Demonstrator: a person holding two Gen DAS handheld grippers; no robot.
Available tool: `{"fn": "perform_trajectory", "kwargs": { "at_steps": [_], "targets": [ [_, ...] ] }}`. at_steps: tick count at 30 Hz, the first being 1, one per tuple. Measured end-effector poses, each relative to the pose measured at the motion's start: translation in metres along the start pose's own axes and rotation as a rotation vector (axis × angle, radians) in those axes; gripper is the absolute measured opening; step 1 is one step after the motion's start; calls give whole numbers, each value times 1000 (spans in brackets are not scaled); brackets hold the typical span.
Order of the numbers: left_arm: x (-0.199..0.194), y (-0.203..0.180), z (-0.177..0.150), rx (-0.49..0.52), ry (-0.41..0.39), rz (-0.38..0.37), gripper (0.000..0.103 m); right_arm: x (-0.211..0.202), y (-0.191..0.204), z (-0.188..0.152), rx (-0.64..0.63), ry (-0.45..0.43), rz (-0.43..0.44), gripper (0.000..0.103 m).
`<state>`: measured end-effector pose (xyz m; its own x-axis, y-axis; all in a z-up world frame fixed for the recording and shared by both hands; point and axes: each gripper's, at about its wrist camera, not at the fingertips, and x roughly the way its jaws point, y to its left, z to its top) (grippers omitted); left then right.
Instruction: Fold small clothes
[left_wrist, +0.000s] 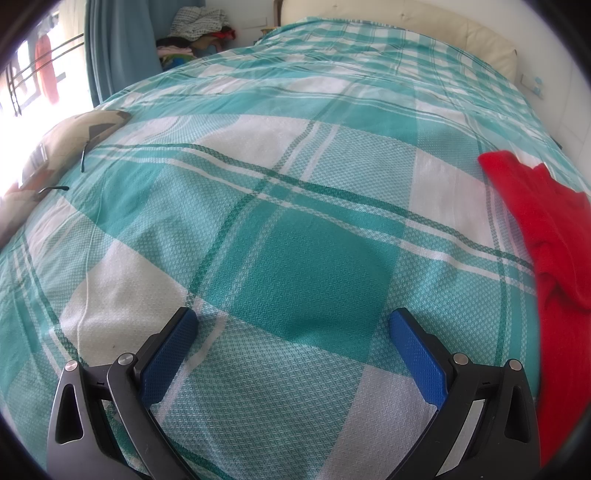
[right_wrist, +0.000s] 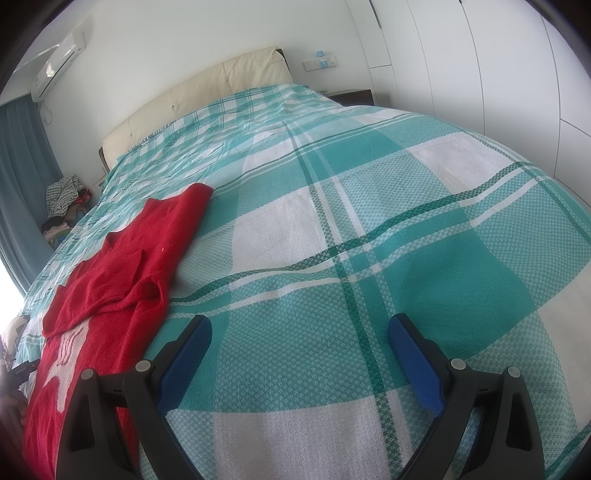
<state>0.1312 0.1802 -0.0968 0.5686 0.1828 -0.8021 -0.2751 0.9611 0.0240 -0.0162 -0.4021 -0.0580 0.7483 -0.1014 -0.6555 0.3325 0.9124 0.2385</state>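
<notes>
Bed: a wide bed is covered with a teal and white plaid blanket (left_wrist: 295, 221) that fills most of both views; a cream padded headboard (right_wrist: 207, 88) stands at the far end.
Red sweater: a small red knitted sweater (right_wrist: 122, 266) lies on the blanket, with one sleeve folded across the body and a white figure on its lower part. In the left wrist view the sweater (left_wrist: 546, 240) is at the right edge; in the right wrist view it is at the left side.
Left gripper: the left gripper (left_wrist: 293, 319) is above bare blanket, its blue pads spread wide with nothing between them. The sweater is well to its right, not touched.
Right gripper: the right gripper (right_wrist: 299, 325) also has its fingers spread wide and holds nothing. Its left finger (right_wrist: 184, 365) is just beside the sweater's edge.
Other things: a beige cushion (left_wrist: 55, 147) lies at the left bed edge; a pile of clothes (left_wrist: 199, 26) sits in the far corner beside a blue curtain (left_wrist: 118, 48).
</notes>
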Motion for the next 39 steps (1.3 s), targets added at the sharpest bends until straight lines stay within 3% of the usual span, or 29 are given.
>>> {"fn": "perform_trajectory", "kwargs": {
  "at_steps": [13,15,17,21,23,27,29,33,37,39],
  "targets": [
    [-4,1,1,-5,-7,-5,101,1,2,0,-4,7,-3,96],
    [-21,7,5,-17,-5,-70,96,-6,3,2,9,7,-5,96],
    [-53,8,1,-1,-3,-200,92,-27,3,4,39,-10,21,96],
    [-119,-11,-49,176,88,-413,92,-78,17,-9,32,74,171,96],
    [-139,-21,-83,244,156,-471,92,-103,34,-29,-50,140,238,96],
    [-157,-38,-133,319,237,-499,73,-134,60,-79,-128,323,362,95],
    [-162,-42,-145,330,236,-493,73,-140,68,-100,-135,394,406,92],
    [-163,-40,-149,277,256,-519,73,-132,76,-120,-182,443,385,78],
    [-164,-38,-148,230,290,-588,73,-110,73,-133,-114,521,407,54],
    [-164,-37,-149,203,307,-619,68,-106,75,-136,-107,528,414,52]
  ]
}}
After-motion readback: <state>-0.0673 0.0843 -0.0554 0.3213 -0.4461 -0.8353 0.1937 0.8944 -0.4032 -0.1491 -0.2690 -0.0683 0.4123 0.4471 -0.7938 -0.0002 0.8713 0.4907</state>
